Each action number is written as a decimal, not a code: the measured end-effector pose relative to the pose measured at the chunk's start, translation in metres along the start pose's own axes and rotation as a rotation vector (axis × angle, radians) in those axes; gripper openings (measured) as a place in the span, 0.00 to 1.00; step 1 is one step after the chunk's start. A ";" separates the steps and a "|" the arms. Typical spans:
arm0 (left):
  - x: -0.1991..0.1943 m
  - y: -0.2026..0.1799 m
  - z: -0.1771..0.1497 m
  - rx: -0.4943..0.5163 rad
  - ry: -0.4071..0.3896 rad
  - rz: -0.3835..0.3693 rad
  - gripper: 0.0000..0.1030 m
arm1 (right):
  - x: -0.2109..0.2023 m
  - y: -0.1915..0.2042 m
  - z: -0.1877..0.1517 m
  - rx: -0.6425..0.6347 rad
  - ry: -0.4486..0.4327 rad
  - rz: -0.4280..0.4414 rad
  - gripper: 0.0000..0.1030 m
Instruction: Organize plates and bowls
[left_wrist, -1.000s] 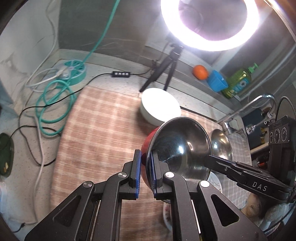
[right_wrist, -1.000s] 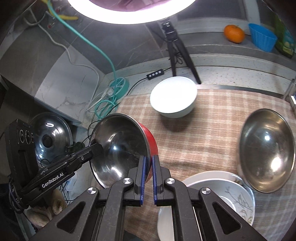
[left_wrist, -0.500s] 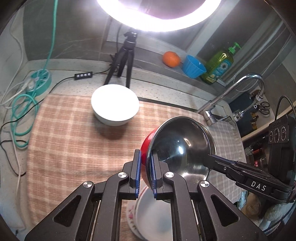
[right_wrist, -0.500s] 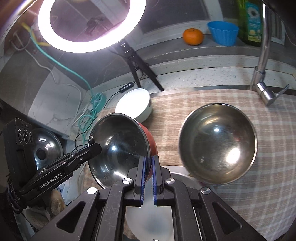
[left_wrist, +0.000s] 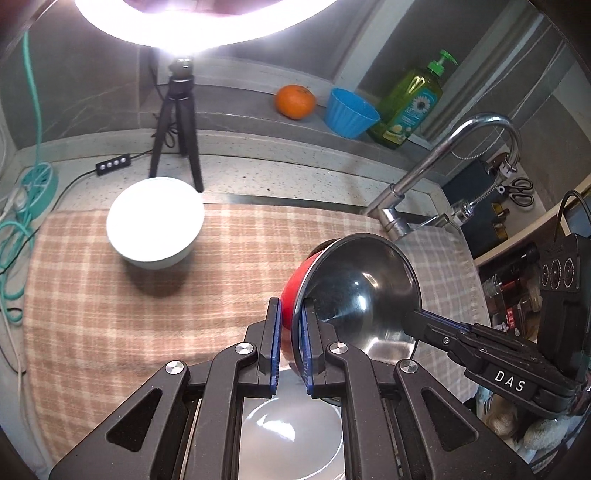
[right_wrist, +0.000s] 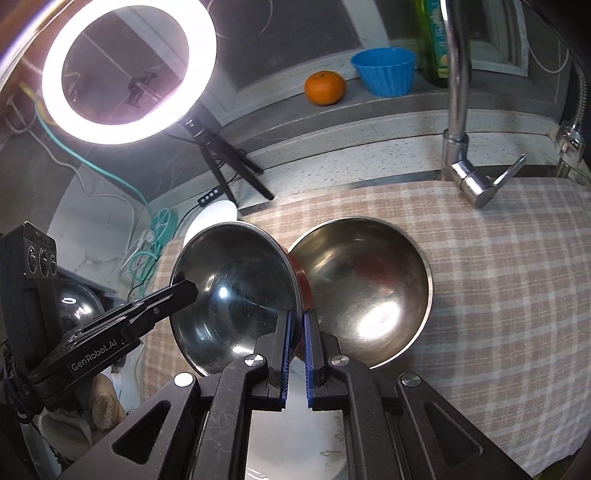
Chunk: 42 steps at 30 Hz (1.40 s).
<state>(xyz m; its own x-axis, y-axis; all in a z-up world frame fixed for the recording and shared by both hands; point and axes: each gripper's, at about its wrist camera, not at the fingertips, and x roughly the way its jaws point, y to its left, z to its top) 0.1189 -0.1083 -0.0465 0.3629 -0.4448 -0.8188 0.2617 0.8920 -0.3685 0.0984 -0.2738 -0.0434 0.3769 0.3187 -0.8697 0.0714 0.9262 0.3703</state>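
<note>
Both grippers are shut on the rim of one red-sided steel bowl, held tilted in the air. My left gripper pinches its near rim. My right gripper pinches the opposite rim of the same bowl. A larger steel bowl lies on the checked cloth just right of and behind the held bowl. A white bowl stands on the cloth at the back left. A white plate lies below the left gripper and also shows under the right gripper.
A ring light on a tripod stands behind the white bowl. A tap rises at the back right. An orange, a blue cup and a soap bottle sit on the ledge. Cables lie at left.
Both grippers have carried the held bowl to the right across the cloth, towards the larger steel bowl. The white bowl has dropped back to the left in both views.
</note>
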 end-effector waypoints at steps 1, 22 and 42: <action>0.004 -0.004 0.002 0.006 0.005 -0.001 0.08 | 0.000 -0.005 0.001 0.006 -0.001 -0.009 0.06; 0.075 -0.033 0.012 0.051 0.134 0.047 0.08 | 0.037 -0.063 0.018 0.050 0.053 -0.099 0.06; 0.095 -0.043 0.008 0.128 0.180 0.119 0.17 | 0.058 -0.065 0.016 0.014 0.101 -0.130 0.09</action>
<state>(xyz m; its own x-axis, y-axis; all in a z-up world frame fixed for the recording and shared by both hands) 0.1489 -0.1894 -0.1053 0.2357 -0.3054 -0.9226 0.3418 0.9147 -0.2155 0.1309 -0.3191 -0.1130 0.2687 0.2158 -0.9387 0.1262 0.9583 0.2564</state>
